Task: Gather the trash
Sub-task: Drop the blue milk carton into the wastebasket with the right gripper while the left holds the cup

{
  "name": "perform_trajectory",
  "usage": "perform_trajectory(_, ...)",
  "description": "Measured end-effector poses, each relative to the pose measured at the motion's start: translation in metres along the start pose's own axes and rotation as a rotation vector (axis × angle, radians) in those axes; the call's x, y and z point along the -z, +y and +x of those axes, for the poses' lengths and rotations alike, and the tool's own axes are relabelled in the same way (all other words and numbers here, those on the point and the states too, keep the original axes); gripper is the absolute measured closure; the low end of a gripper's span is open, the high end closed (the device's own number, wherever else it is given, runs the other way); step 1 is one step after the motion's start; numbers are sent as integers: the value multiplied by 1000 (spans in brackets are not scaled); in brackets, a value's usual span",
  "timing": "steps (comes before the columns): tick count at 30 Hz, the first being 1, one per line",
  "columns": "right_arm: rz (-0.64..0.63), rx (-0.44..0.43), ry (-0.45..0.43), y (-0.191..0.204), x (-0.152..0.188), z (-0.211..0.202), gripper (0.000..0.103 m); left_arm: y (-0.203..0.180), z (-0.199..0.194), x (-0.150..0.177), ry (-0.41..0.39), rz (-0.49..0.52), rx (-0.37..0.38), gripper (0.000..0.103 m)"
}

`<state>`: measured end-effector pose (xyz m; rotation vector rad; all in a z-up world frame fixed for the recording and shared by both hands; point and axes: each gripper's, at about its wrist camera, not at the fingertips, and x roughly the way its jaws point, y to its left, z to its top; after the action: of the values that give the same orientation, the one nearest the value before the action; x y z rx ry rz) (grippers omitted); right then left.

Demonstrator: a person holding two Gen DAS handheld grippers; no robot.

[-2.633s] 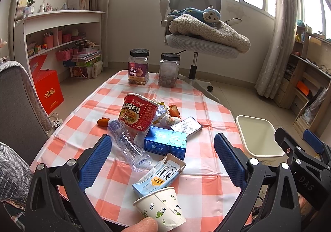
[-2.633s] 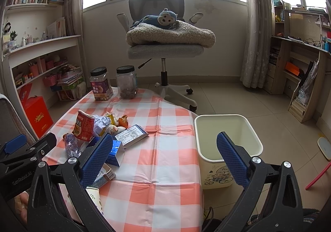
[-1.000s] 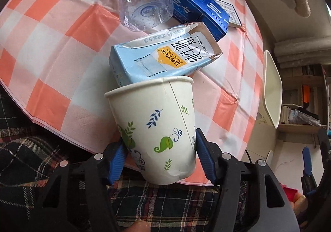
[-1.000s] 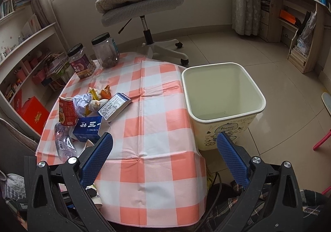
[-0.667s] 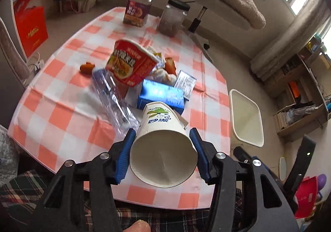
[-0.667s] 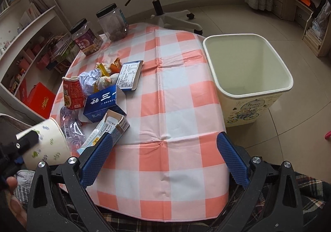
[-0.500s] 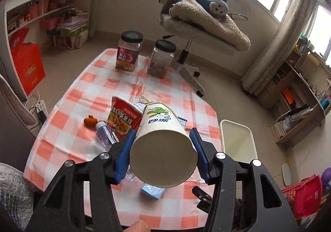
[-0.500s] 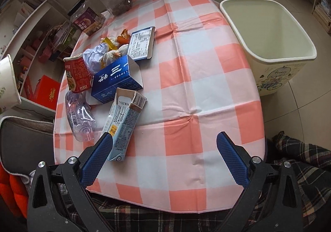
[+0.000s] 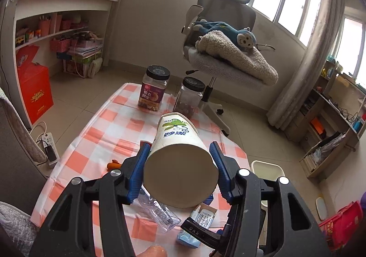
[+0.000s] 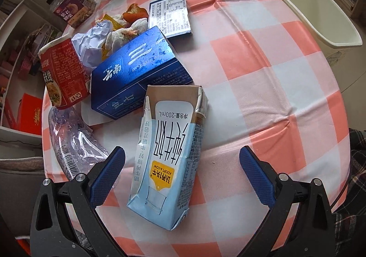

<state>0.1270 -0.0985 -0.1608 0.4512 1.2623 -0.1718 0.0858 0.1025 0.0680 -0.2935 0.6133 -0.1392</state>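
My left gripper (image 9: 180, 170) is shut on a white paper cup (image 9: 180, 160) with green leaf print, held high above the table with its base toward the camera. My right gripper (image 10: 181, 170) is open, low over a light blue milk carton (image 10: 167, 160) that lies flat between its fingers. On the checked tablecloth (image 10: 263, 87) lie a blue box (image 10: 137, 69), a red noodle cup (image 10: 61, 73), a crushed clear bottle (image 10: 73, 140), crumpled wrappers (image 10: 114, 32) and a flat packet (image 10: 169, 15). The cream trash bin (image 10: 313, 9) stands past the table's right edge; it also shows in the left wrist view (image 9: 266, 167).
Two dark-lidded jars (image 9: 154, 91) stand at the table's far end. A grey office chair (image 9: 219, 50) with a blanket and toy monkey stands beyond. Shelves (image 9: 57, 16) and a red box (image 9: 35, 92) are at the left, a low bookcase (image 9: 331, 124) at the right.
My left gripper closed on the paper cup, lifted it off the table and raised it high. My right gripper moved forward and down over the milk carton, staying open.
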Motion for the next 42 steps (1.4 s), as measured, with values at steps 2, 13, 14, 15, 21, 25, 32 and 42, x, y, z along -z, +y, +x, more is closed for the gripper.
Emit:
perform_trajectory(2,-36,32,-15,6,5,7,11,3,2,-1,11,-10,8,50)
perform_trajectory(13,-221,-60,-131,11,-14,-45,46,9,19,0,43,-28,-32,50)
perform_trajectory(14,-234,-71,-147,13,-19,-53,46,8,21,1,45,-24,-37,50)
perform_trajectory(15,-249,-80,-167,14,-23,-63,46,6,24,1,48,-20,-42,50)
perform_trajectory(21,-324,-107,-297,26,-60,-106,46,-6,41,6,59,9,-90,50)
perform_trajectory(25,-376,-92,-373,22,-79,-124,45,-14,57,8,74,17,-107,50)
perform_trajectory(32,-413,-32,-484,2,-111,-136,45,-35,77,11,82,50,-99,50)
perform_trajectory(42,-239,86,-594,-82,-156,-143,45,-73,108,28,130,108,-79,50)
